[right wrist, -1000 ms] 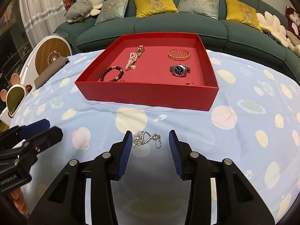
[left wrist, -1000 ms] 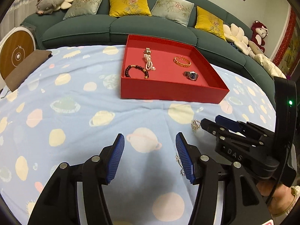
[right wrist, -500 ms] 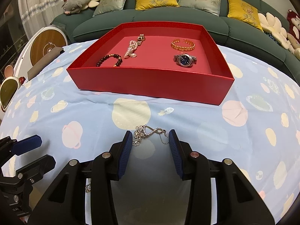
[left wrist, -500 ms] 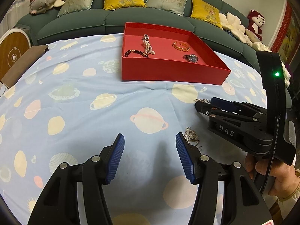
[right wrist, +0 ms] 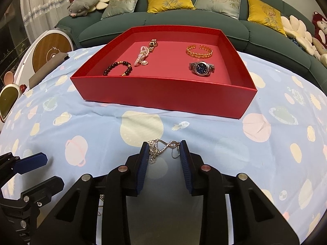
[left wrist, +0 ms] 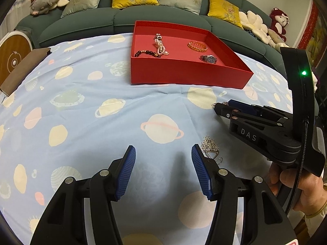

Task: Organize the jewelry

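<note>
A red tray [right wrist: 163, 94] [left wrist: 184, 75] on the planet-print cloth holds a dark bead bracelet [right wrist: 117, 68], a pearl bracelet [right wrist: 144, 56], a gold bangle [right wrist: 199, 51] and a watch [right wrist: 202, 68]. A silver chain necklace [right wrist: 161, 149] lies on the cloth between the open fingers of my right gripper [right wrist: 164, 153], which also shows in the left wrist view [left wrist: 222, 107]. A silver flower-shaped piece [left wrist: 209, 146] lies just right of my left gripper [left wrist: 163, 161], which is open and empty; it also shows in the right wrist view [right wrist: 30, 169].
A green sofa [right wrist: 184, 20] with cushions curves behind the table. A round wooden-faced device [right wrist: 51, 51] and a brown pouch [left wrist: 24, 65] sit at the left edge. Plush toys [left wrist: 280, 20] are at the right.
My right gripper has moved forward and lower, so the silver chain now lies between its fingertips, and its jaws have narrowed. My left gripper has drawn back slightly, showing the flower-shaped piece more.
</note>
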A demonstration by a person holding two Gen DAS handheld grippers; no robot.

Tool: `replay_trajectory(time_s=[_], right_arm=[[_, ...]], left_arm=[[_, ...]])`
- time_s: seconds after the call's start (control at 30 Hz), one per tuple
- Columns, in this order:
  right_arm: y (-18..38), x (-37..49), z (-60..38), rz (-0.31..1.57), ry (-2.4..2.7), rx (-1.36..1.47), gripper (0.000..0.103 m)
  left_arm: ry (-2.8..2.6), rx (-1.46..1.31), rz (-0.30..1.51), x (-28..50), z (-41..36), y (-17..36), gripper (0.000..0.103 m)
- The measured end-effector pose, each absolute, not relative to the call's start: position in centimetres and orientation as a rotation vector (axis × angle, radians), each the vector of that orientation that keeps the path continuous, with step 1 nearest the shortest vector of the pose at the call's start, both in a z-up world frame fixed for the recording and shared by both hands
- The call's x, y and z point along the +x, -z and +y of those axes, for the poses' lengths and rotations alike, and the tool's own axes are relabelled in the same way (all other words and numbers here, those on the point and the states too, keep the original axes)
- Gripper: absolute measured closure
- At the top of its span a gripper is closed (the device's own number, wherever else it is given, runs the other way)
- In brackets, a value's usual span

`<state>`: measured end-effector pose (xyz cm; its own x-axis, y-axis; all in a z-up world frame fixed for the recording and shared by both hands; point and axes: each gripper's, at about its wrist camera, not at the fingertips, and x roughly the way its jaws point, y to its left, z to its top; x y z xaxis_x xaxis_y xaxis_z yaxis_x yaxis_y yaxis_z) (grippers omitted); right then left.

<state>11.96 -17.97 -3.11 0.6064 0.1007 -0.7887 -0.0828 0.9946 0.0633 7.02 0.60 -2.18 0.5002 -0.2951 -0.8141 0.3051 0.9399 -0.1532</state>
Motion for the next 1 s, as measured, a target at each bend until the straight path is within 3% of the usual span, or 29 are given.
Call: replay_trajectory(time_s=[0.2,0.93,1.0], right_arm=[[3.0,11.9,-18.0,0.914,-0.115,0.024,0.08],[1.1,7.9,-21.2,0.91,-0.129,0.08,0.081],[1.2,7.6,-21.5,0.912,-0.127,0.081,0.081]], left_arm=[[0.371,0.015,0.987,7.0,0.4,2.3,0.048],[0.486,0.067,0.991,5.2,-5.4,3.6,0.048],[0.474,0.096,0.97,5.1,-5.9,3.7,0.054]])
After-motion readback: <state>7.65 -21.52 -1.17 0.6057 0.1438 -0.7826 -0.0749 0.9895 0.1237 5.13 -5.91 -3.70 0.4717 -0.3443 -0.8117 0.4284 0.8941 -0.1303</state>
